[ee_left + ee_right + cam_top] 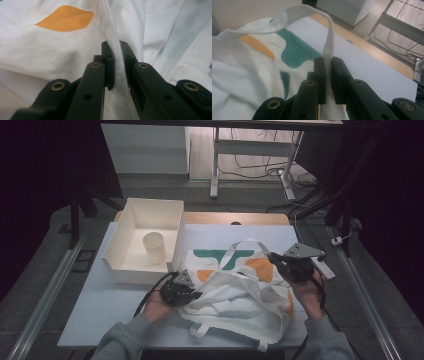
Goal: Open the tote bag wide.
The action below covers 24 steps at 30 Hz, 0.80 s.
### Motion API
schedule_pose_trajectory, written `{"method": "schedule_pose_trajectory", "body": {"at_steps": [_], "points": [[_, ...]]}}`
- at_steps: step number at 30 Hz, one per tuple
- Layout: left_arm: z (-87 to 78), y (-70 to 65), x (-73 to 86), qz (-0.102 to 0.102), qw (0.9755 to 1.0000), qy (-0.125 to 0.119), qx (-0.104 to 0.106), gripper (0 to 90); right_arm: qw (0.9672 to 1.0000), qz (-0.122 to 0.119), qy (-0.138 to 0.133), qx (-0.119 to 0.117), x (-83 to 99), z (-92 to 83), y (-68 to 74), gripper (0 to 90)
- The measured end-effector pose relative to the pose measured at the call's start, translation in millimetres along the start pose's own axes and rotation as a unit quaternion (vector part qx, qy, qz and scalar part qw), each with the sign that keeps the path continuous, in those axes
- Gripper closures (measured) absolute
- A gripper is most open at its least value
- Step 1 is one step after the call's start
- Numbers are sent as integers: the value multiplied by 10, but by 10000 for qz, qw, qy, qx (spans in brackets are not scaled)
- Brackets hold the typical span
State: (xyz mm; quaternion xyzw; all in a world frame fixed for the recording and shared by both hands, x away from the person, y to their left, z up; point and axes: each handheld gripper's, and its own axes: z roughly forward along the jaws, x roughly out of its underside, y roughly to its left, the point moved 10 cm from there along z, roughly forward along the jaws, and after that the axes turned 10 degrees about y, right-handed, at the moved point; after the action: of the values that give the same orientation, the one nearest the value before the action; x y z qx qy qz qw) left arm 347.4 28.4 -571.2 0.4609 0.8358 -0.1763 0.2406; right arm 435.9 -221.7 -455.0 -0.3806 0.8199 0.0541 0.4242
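A white cloth tote bag [235,295] with green and orange print lies crumpled on the pale table [100,315]. My left gripper [192,294] is at the bag's left edge. In the left gripper view its jaws [116,46] are shut on a stitched white hem of the bag [37,50], near an orange patch. My right gripper [274,257] is raised over the bag's right side. In the right gripper view it [327,61] is shut on the bag's white strap [307,11], which loops up and back to the cloth [237,75].
A white open box [120,252] stands at the table's back left with a pale upright cup [154,248] inside. Its near wall is close to my left gripper. Beyond the table are a desk frame [215,170] and floor cables.
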Motion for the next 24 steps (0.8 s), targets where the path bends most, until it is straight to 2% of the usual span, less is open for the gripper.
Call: {"method": "schedule_pose_trajectory", "body": {"at_steps": [6, 10, 16, 20, 24], "points": [[-1, -6, 2, -2, 10000, 11, -8, 844, 9997, 185, -108, 65, -104, 257, -205, 835], [-2, -4, 6, -6, 10000, 7, 9, 844, 9994, 289, 97, 168, -38, 472, -355, 835], [1, -6, 5, -1, 10000, 11, 8, 844, 9981, 492, 337, 148, 122, 695, -494, 835], [2, -6, 6, -6, 10000, 12, 9, 844, 9968, 545, 583, -16, 253, 852, -497, 834], [3, -4, 6, -15, 10000, 9, 16, 844, 9940, 515, 917, -315, 361, 989, -405, 802]]}}
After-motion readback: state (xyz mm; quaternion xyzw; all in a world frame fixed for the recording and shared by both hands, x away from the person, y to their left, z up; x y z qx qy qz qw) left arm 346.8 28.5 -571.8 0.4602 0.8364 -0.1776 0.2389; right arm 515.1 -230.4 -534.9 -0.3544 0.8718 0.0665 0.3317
